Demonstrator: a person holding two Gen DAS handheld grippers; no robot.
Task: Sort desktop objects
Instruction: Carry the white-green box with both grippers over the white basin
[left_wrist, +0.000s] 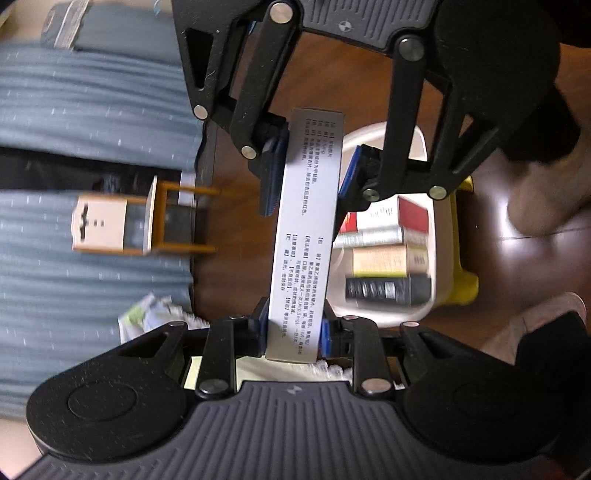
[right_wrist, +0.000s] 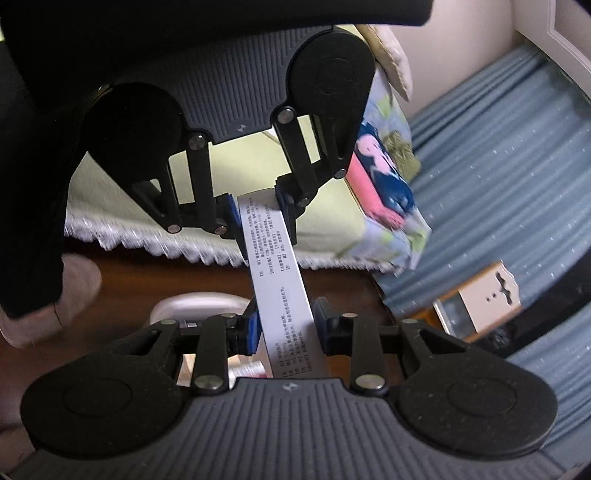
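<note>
A long grey-white medicine box (left_wrist: 306, 229) printed with small black text hangs in the air between both grippers. My left gripper (left_wrist: 293, 334) is shut on one end, blue pads pressed to its narrow sides. My right gripper (left_wrist: 312, 173) comes in from the opposite side and clamps the other end. In the right wrist view the same box (right_wrist: 277, 280) runs from my right gripper (right_wrist: 286, 332) up to the left gripper (right_wrist: 258, 210). Below the box stands a white bin (left_wrist: 434, 258) holding several small cartons.
The bin sits on a dark wooden table (left_wrist: 517, 266) with a yellow item (left_wrist: 467, 284) behind it. A small wooden stand with a white box (left_wrist: 110, 225) is by blue-grey striped fabric (left_wrist: 92, 110). A pale green lace-edged cloth (right_wrist: 325, 221) and a cartoon-print package (right_wrist: 384, 192) lie beyond.
</note>
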